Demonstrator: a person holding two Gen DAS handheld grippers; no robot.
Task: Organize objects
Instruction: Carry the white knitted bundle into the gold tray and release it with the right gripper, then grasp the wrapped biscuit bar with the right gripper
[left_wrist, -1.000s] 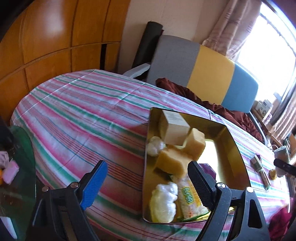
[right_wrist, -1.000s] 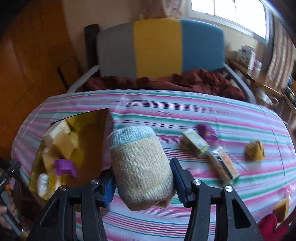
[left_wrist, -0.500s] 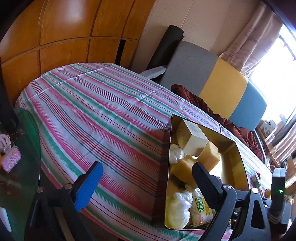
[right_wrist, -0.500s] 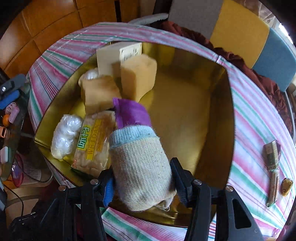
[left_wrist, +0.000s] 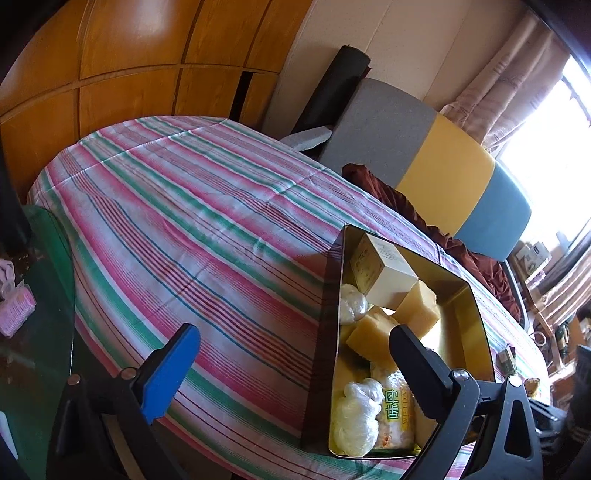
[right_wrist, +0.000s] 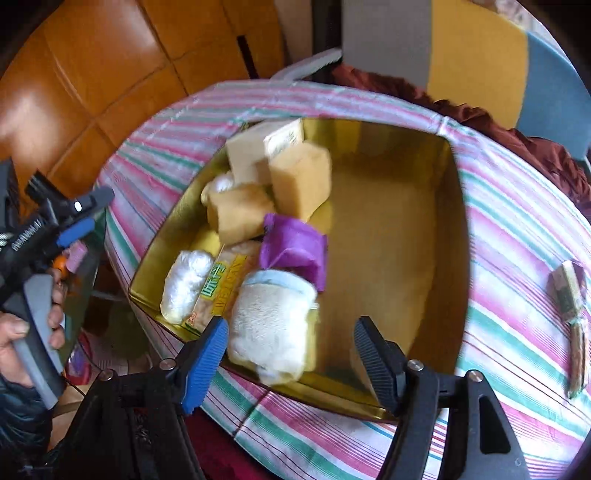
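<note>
Gold tray (right_wrist: 454, 206): right half open, left half packed.
The tray's left side is filled by a cream box (right_wrist: 255, 147), two yellow sponge blocks (right_wrist: 301, 181), a purple pouch (right_wrist: 295, 247), a snack packet (right_wrist: 218, 288), a white plastic-wrapped bundle (right_wrist: 186, 282) and a knitted sock roll (right_wrist: 275, 325) at the near wall; a tool could pass only over them. The right tool (right_wrist: 291, 343) hangs spread wide above that near wall. The striped table (left_wrist: 192, 221) left of the tray lies bare to its far edge, with the left tool (left_wrist: 291, 354) open over its near edge. Right of the tray, a small wrapped bar (right_wrist: 570, 291) sits near the table's right edge.
</note>
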